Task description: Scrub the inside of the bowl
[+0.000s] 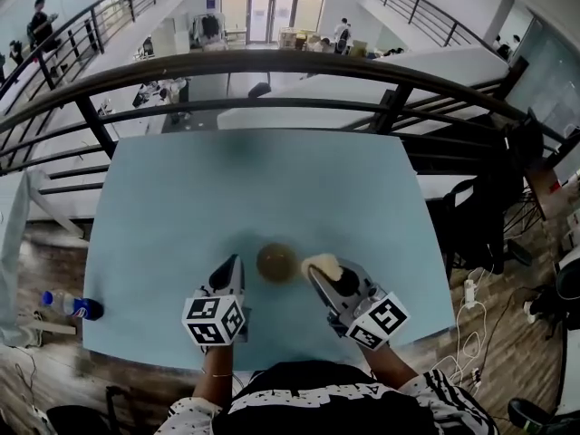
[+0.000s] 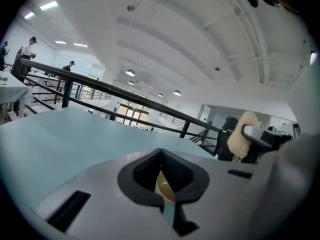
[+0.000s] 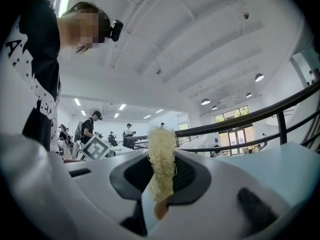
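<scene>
Left gripper [image 1: 231,267]: jaws closed together, empty. Right gripper [image 1: 315,274]: jaws clamped on pale yellow fibrous scrubbing pad [image 1: 323,264]. Small round brown bowl [image 1: 276,263]: between both gripper tips, just beside each, on light blue table [image 1: 272,179].

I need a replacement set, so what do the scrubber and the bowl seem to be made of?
The scrubber: pale cream, coarse stringy fibres, matte; probably loofah or plastic mesh. The bowl: brownish-yellow, smooth-looking; plastic or glazed ceramic, too blurred to tell.
</scene>
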### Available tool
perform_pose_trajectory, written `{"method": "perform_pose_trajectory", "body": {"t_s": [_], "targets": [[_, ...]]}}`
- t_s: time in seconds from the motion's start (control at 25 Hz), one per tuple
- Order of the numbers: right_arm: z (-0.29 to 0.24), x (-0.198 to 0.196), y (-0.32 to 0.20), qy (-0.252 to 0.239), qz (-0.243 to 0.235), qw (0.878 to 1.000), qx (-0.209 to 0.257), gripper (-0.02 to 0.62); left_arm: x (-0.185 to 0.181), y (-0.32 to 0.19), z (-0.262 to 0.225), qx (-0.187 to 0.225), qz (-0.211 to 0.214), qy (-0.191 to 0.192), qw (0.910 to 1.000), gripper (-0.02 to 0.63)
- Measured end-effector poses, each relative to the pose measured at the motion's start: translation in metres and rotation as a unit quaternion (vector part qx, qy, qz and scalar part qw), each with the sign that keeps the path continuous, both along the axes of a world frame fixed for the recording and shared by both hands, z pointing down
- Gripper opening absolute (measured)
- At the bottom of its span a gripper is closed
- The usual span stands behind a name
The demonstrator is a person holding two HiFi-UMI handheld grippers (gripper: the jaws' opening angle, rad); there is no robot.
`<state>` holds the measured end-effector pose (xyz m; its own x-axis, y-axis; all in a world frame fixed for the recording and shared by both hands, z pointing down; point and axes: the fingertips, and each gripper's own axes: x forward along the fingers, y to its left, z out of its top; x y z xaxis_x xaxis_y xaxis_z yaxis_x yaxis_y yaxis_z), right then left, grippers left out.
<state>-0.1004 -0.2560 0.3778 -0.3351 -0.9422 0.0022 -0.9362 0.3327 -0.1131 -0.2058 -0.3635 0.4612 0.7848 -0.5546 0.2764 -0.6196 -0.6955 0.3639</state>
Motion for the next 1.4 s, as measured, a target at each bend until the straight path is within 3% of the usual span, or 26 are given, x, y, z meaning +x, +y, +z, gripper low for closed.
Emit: {"method": "perform_pose_trajectory", "body": {"t_s": [0.36,0.84,1.4], "targets": [[-0.009,0.014,-0.002,-0.020,-0.015,1.000,0.012,0.071,0.009,0.012,-0.029,0.006,-0.015,0.020,0.9997,0.015],[-0.028,0.027,-0.011,-0.031,-0.035,0.998,0.048,0.071,0.005,0.016,-0.073,0.066,-0.034,0.001,0.9972,0.015],[-0.032,0.037,-0.009,-0.044,-0.050,0.996,0.058,0.071,0.012,0.032,-0.088,0.083,-0.035,-0.014,0.9958,0.015]]}}
